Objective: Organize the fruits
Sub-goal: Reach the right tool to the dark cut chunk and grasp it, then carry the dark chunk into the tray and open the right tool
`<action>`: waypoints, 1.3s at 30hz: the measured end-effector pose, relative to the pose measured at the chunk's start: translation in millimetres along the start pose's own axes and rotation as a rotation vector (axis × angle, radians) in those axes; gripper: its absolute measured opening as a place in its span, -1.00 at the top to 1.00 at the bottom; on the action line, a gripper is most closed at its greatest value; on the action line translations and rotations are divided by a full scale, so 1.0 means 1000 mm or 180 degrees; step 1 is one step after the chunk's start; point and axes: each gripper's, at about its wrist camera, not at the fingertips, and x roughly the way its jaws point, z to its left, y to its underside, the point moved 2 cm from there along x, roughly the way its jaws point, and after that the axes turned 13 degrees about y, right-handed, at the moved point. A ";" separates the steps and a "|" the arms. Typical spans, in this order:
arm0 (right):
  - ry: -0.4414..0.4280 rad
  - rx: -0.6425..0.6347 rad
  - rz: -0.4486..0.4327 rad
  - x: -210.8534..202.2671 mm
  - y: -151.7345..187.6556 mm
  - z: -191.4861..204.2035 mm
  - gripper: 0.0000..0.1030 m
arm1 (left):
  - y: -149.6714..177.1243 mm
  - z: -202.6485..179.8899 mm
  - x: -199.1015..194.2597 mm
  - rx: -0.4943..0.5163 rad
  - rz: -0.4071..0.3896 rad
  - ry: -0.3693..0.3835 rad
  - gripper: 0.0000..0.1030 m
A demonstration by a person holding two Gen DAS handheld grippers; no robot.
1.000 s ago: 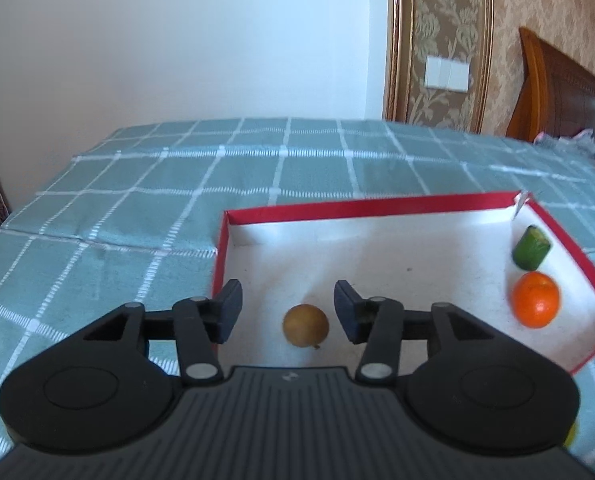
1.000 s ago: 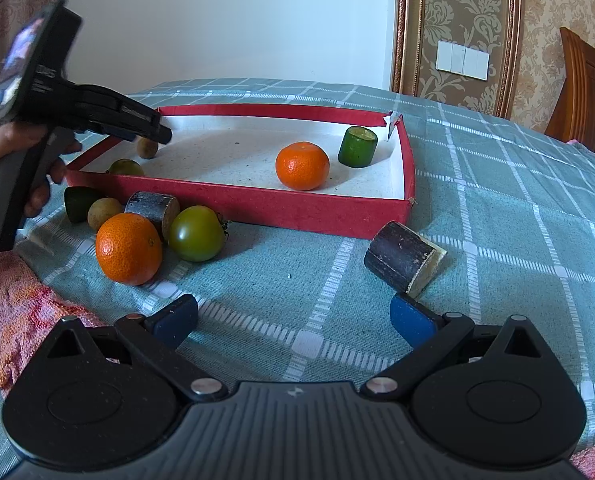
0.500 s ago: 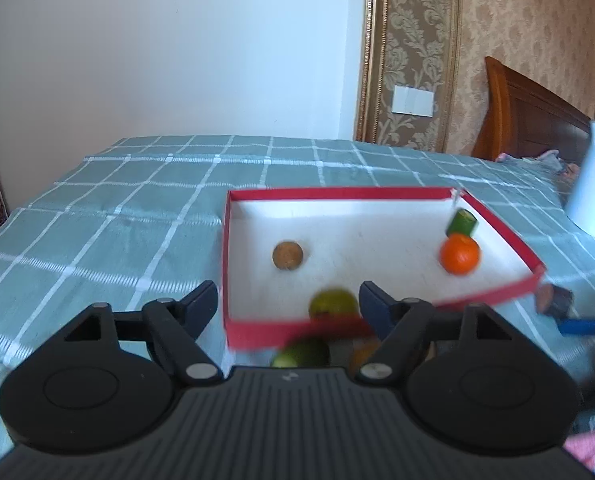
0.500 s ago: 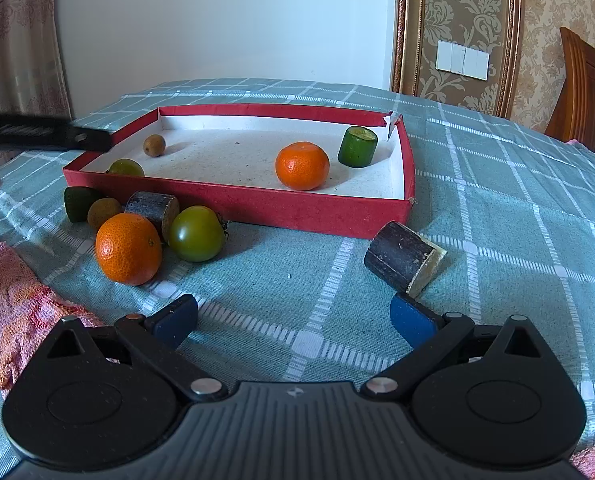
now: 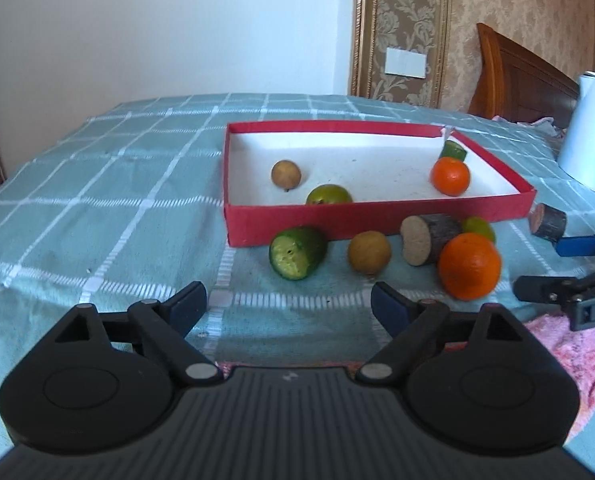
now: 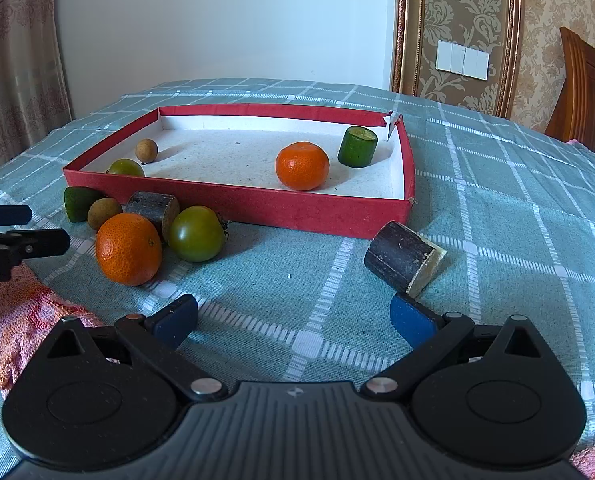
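Observation:
A red tray holds a small brown fruit, a green fruit, an orange and a green cucumber piece. In front of it lie a cucumber piece, a brown fruit, a sugarcane piece, an orange and a green tomato. Another sugarcane piece lies just ahead of my right gripper. My left gripper is open and empty, short of the loose fruit. My right gripper is open and empty.
A teal checked cloth covers the table. A pink towel lies at the near edge. A white kettle stands at the right. A wooden headboard is behind.
My left gripper has drawn back out of the tray, leaving the small brown fruit inside, and now sits before the loose fruit. My right gripper has not moved.

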 end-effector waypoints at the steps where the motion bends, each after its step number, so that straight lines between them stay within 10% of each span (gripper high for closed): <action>1: -0.0001 0.0000 0.0000 0.000 0.000 0.000 -1.00 | 0.000 0.001 0.001 -0.0008 -0.0004 -0.0015 -0.74; 17: 0.0289 0.0201 -0.0447 -0.042 0.021 -0.044 -1.00 | 0.001 0.009 0.003 -0.0137 0.0002 -0.0050 -1.00; 32: 0.0344 0.0109 -0.0382 0.002 -0.010 -0.051 -0.99 | 0.001 0.010 0.004 -0.0130 0.0032 -0.0028 -1.00; 35: 0.0236 0.0011 -0.0300 0.009 -0.012 -0.044 -0.70 | 0.001 0.010 0.004 -0.0131 0.0032 -0.0027 -1.00; 37: 0.0136 0.0009 -0.0164 0.016 -0.013 -0.042 -0.03 | 0.001 0.010 0.004 -0.0132 0.0030 -0.0027 -1.00; 39: 0.0098 0.0082 -0.0150 0.016 -0.013 -0.044 0.08 | 0.001 0.010 0.003 -0.0131 0.0027 -0.0026 -1.00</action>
